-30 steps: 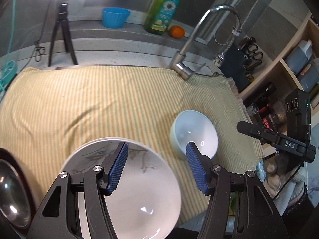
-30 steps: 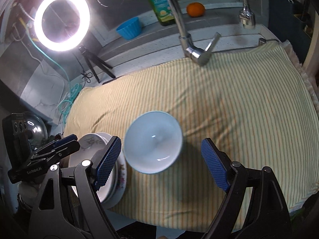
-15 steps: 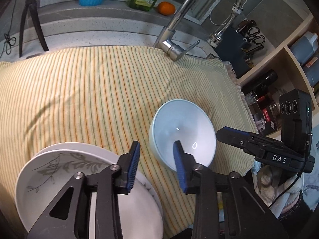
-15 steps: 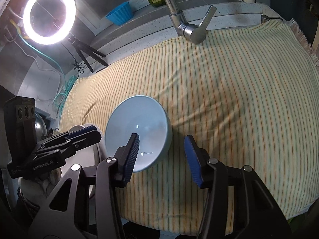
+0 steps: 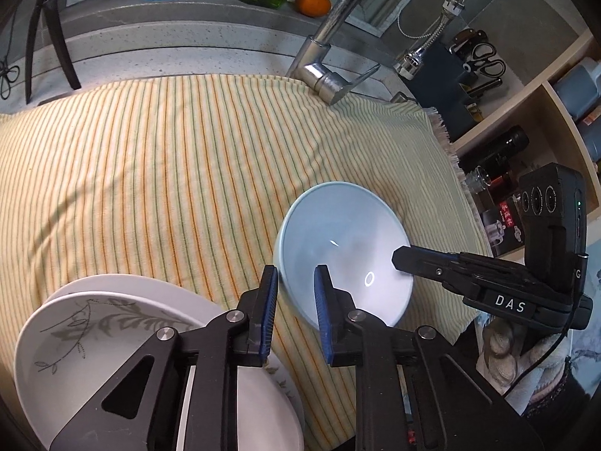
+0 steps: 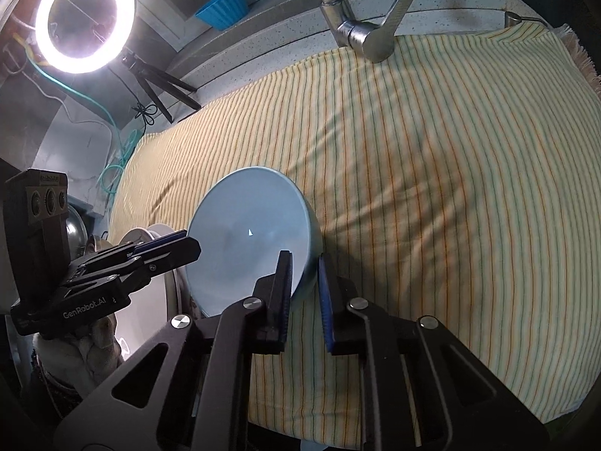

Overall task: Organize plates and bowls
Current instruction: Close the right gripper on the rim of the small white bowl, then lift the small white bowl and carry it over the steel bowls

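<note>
Right wrist view shows the right gripper (image 6: 304, 263) with jaws clamped on the near rim of the pale blue round bowl (image 6: 248, 240) tilted on the yellow striped cloth (image 6: 432, 173), while the left gripper (image 5: 296, 280) straddles its opposite rim, contact unclear, hiding the white floral plates (image 5: 94, 323).

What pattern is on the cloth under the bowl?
Thin orange and green stripes on pale yellow cloth; clearest in the right wrist view, under the bowl.

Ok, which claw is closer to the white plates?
Left. The left claw sits right beside the white plates; the right claw is across the blue bowl from them.
</note>
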`<state>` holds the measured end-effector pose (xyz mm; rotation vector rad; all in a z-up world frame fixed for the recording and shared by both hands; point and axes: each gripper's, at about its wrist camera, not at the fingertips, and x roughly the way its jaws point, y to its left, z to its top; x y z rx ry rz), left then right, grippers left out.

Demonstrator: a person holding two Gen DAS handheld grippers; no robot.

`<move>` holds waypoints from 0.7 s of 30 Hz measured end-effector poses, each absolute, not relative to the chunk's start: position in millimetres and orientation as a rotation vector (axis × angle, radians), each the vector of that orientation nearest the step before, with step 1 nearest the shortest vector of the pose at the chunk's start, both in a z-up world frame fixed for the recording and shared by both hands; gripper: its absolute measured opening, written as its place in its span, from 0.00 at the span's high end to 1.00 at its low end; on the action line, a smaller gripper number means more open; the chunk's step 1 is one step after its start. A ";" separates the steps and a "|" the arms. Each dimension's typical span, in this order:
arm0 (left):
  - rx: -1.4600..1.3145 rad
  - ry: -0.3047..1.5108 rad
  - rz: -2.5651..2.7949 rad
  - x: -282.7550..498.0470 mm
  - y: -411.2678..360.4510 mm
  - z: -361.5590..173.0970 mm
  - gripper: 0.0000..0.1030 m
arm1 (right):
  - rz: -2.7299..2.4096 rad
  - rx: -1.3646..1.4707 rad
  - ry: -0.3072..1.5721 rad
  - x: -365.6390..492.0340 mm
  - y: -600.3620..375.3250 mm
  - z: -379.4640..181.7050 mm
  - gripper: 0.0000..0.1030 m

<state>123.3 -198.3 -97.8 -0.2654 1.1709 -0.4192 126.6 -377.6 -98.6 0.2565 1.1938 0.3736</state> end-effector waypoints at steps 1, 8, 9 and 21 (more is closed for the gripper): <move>-0.261 1.171 -0.419 123.8 -198.9 -98.2 0.83 | 0.373 0.254 1.193 126.6 -377.2 -98.6 0.87; -0.271 1.162 -0.422 124.2 -198.2 -96.4 0.83 | 0.370 0.258 1.184 126.6 -377.6 -93.6 0.87; -0.276 1.156 -0.420 123.8 -197.4 -94.4 0.83 | 0.371 0.256 1.178 126.1 -377.0 -91.0 0.87; -0.324 1.069 -0.387 108.5 -163.7 -59.8 0.83 | 0.443 0.214 1.110 122.8 -342.8 -47.8 0.87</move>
